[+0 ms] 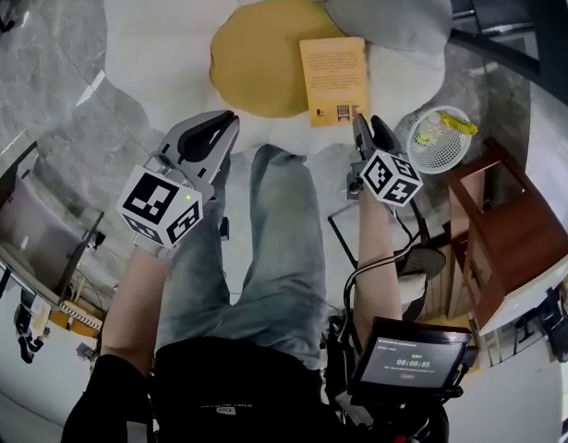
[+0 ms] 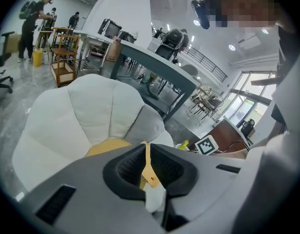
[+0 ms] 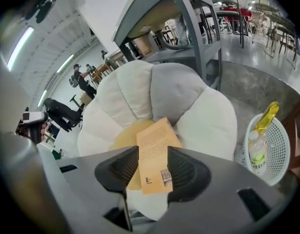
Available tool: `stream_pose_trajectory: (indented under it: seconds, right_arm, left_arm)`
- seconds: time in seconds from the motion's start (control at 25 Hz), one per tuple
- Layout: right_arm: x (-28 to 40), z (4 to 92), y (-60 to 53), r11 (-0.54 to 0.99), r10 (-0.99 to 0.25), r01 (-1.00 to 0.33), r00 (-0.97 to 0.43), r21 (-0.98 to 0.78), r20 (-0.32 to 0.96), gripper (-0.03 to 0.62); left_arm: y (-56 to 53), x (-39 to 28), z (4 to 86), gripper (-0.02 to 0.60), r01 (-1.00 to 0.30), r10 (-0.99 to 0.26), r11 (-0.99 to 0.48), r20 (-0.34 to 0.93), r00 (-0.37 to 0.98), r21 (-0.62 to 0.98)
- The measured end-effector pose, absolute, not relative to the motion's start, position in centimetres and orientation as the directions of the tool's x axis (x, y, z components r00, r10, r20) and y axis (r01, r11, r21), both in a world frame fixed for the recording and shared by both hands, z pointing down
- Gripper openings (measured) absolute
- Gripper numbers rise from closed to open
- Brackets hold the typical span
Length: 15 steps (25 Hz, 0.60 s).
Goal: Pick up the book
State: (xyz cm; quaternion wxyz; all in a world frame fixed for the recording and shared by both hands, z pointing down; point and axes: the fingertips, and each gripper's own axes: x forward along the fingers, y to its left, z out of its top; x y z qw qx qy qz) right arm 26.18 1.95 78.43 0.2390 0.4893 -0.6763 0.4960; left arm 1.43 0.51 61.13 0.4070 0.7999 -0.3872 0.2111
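We see the book (image 1: 334, 81) closed and lying flat on a flower-shaped cushion (image 1: 154, 44). Its plain orange-tan back cover faces up, with lines of small print above and a barcode near the lower edge. Its left edge overlaps the cushion's yellow centre, and the rest lies on a white petal, just below the grey one.

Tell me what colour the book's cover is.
The book is orange with dark print, clearest in the head view.
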Motion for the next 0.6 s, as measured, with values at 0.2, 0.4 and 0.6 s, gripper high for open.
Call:
stream_pose_trajectory:
  seconds: [0.2,0.4,0.6]
  right_arm:
    - [26.9,82.0,3.0,-0.039,-0.394,-0.884,-0.415,-0.467,0.82,0.233]
    - [28.1,84.7,4.1,-0.138,-0.387,-0.865,-0.402,-0.483,0.83,0.255]
    - [28.9,87.1,5.3,-0.241,-0.362,-0.849,-0.37,-0.47,0.855,0.272]
  left_arm:
    - [1.0,1.0,62.9,0.018,-0.8,-0.438,-0.35,0.67,0.599,0.487]
    - [1.5,1.9,64.2,0.018,-0.796,-0.417,-0.352,0.68,0.604,0.492]
    - [1.6,2.4,64.7,0.018,-0.792,-0.398,-0.358,0.686,0.609,0.495]
